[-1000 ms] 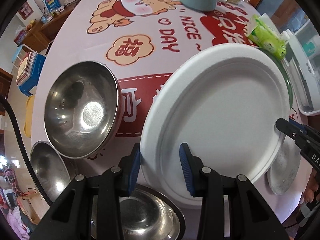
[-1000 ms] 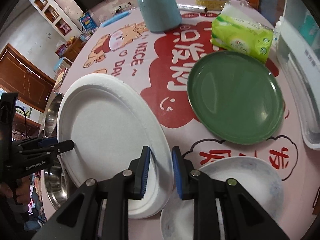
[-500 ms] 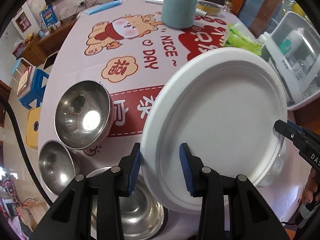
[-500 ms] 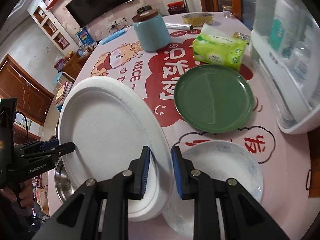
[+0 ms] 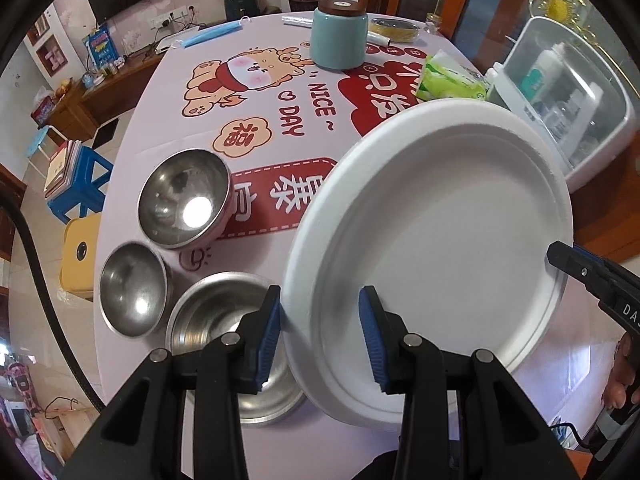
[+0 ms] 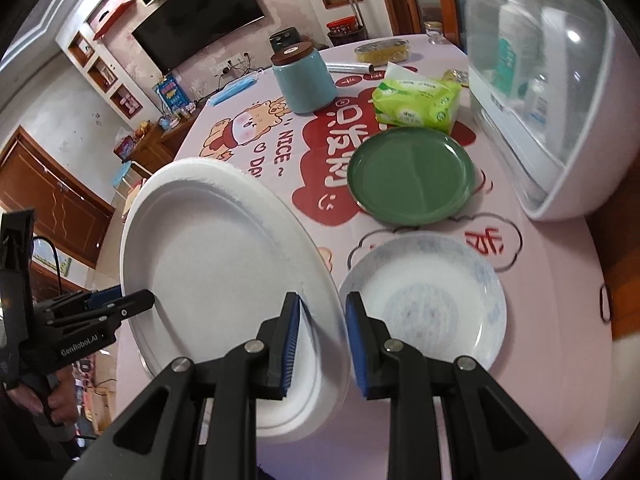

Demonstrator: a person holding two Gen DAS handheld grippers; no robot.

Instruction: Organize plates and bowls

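Here, in the left wrist view, the left hand-held gripper (image 5: 319, 336) clamps the near rim of the white paper plate (image 5: 436, 256), one blue pad under the rim and one on the plate's face; the plate is tilted and held clear above the bench (image 5: 168, 120); at its far right rim the right hand-held gripper (image 5: 576, 260) bites on too. Three steel bowls sit near the bench's left edge — a large bowl (image 5: 186, 198), a small bowl (image 5: 132, 288) and a third bowl (image 5: 224, 320) just beneath the left pad.

In the right wrist view, the right hand-held gripper (image 6: 322, 336) is closed on the same white paper plate (image 6: 216, 264), its rim between the pads; the left hand-held gripper (image 6: 136, 304) grips the opposite rim. On the bench, a blue-patterned plate (image 6: 424, 300) lies near the front edge, right of the held plate; a green plate (image 6: 412, 176) lies behind it — apart from it — before a tissue pack (image 6: 416, 100).
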